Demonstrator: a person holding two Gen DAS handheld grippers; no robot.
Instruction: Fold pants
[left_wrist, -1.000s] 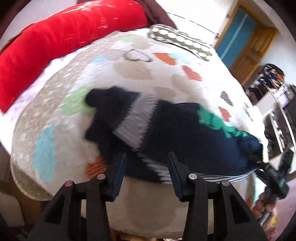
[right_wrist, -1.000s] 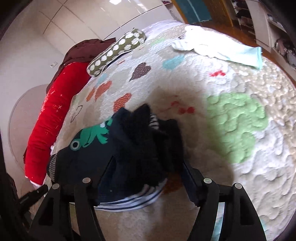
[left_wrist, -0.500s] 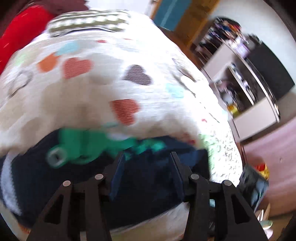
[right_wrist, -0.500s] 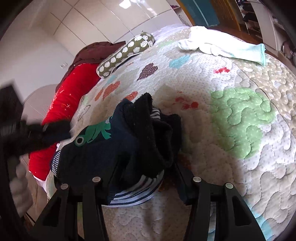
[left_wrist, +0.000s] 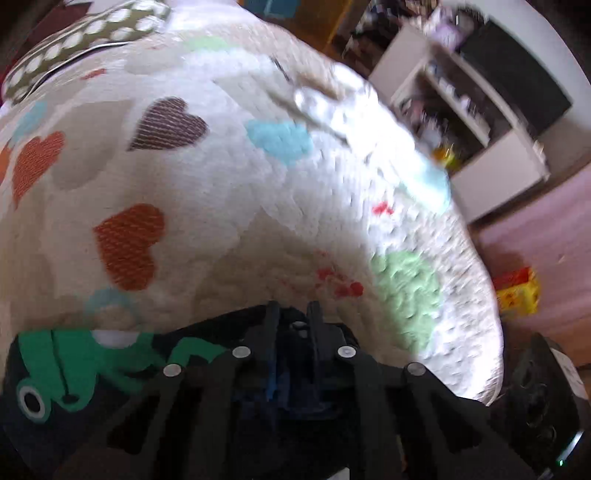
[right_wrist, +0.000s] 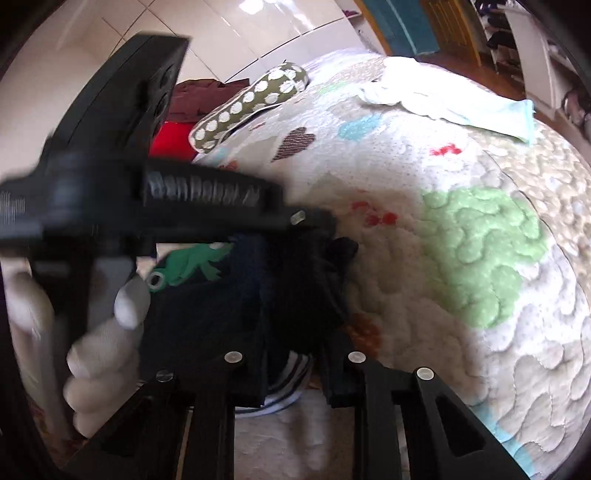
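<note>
Dark navy pants (right_wrist: 207, 321) with a green frog print (right_wrist: 188, 264) lie bunched near the front edge of the quilted bed (right_wrist: 461, 258). In the left wrist view they fill the bottom left (left_wrist: 74, 387). My left gripper (left_wrist: 291, 314) is shut on the pants' far right edge; it also shows in the right wrist view (right_wrist: 317, 219), reaching in from the left in a white-gloved hand. My right gripper (right_wrist: 295, 354) stands around the pants' striped waistband (right_wrist: 291, 373), fingers narrowed on the dark fabric.
A white and pale blue garment (right_wrist: 443, 103) lies at the bed's far right. A polka-dot pillow (right_wrist: 251, 103) and a red cushion (right_wrist: 173, 140) sit at the back. A white shelf unit (left_wrist: 480, 122) stands beyond the bed.
My left gripper swept right across the pants and closed on their right edge. My right gripper narrowed around the waistband end.
</note>
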